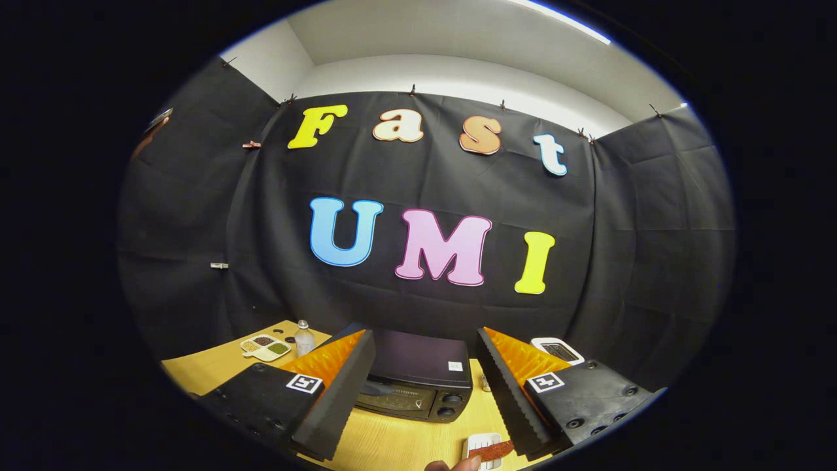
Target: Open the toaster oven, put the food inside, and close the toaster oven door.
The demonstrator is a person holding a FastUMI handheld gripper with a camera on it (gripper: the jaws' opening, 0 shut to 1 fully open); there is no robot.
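Observation:
A black toaster oven (422,379) stands on the wooden table (392,441) just beyond my fingers, its glass door shut and two knobs at its right side. My gripper (425,386) is open, held above the table with nothing between its fingers, and the oven shows in the gap. A small white plate (480,445) with a reddish-brown piece of food (492,450) lies on the table by my right finger (507,392). A person's fingertip (458,465) touches the near edge of that plate.
To the left, behind my left finger, a white divided dish (265,348) with several fillings and a small clear bottle (304,338) sit on the table. A white tray-like object (558,350) lies behind my right finger. The booth's black cloth wall closes in behind the oven.

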